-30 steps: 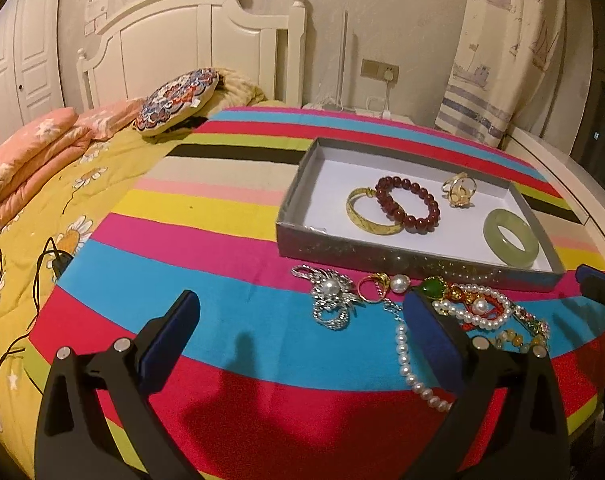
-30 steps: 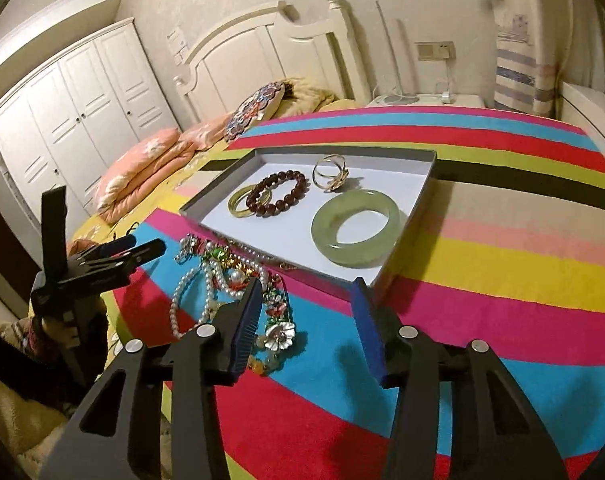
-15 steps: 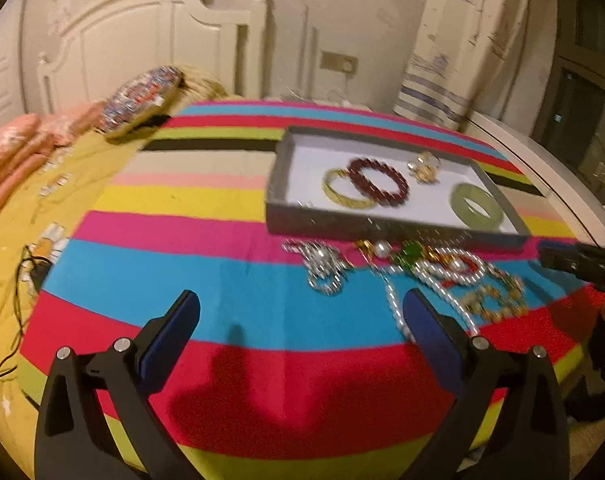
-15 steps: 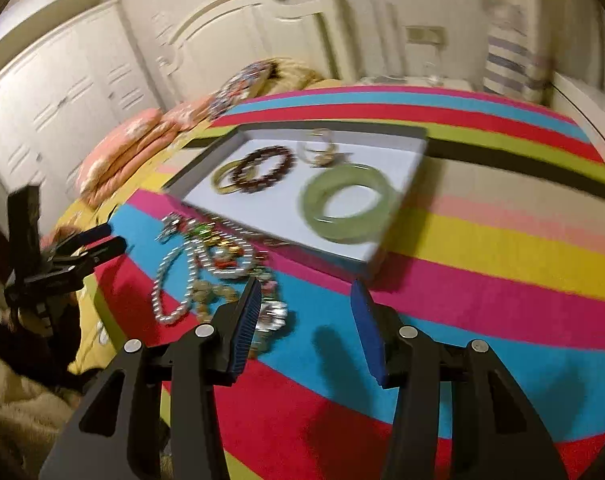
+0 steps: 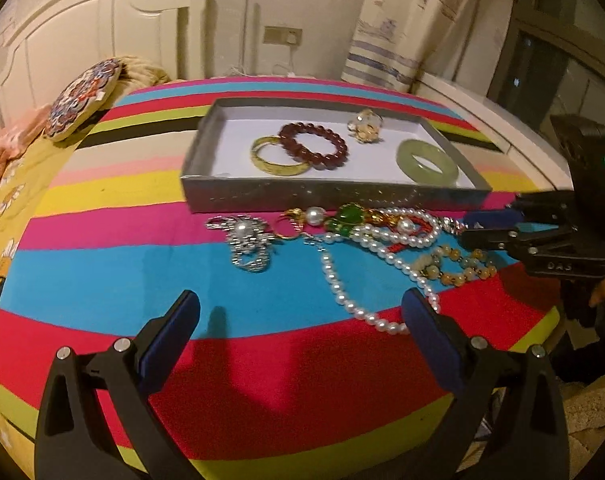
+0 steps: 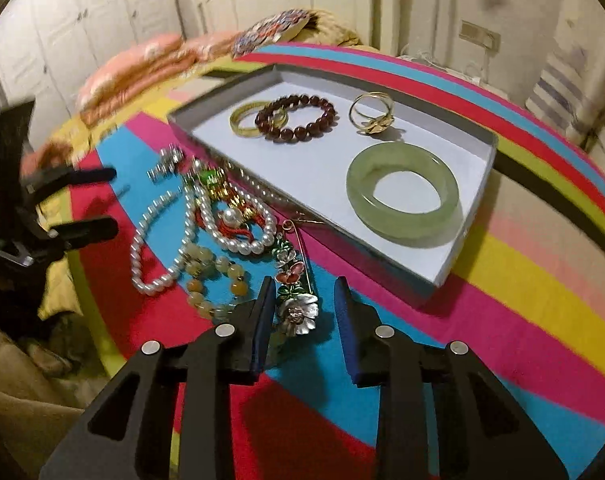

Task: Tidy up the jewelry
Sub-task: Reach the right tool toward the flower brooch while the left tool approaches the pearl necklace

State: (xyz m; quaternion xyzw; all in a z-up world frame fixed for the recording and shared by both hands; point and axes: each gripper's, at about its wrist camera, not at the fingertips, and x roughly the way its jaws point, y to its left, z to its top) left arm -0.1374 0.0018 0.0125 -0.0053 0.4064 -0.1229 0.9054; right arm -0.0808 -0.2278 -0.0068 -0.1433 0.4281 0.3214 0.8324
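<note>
Right gripper [image 6: 300, 300] part open, empty — flower brooch [image 6: 296, 306] between its fingers, pearl tangle [image 6: 206, 224] left of centre. Left gripper [image 5: 300, 318] wide open, empty; box [image 5: 326, 196] sits mid-frame beyond.

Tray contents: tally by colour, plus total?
In the tray:
Gold: 2, the gold bangle and the gold ring
Dark red: 1, the beaded bracelet
Green: 1, the jade bangle
Total: 4

The rest of the jewelry lies tangled on the striped cloth in front of the tray, not counted.
</note>
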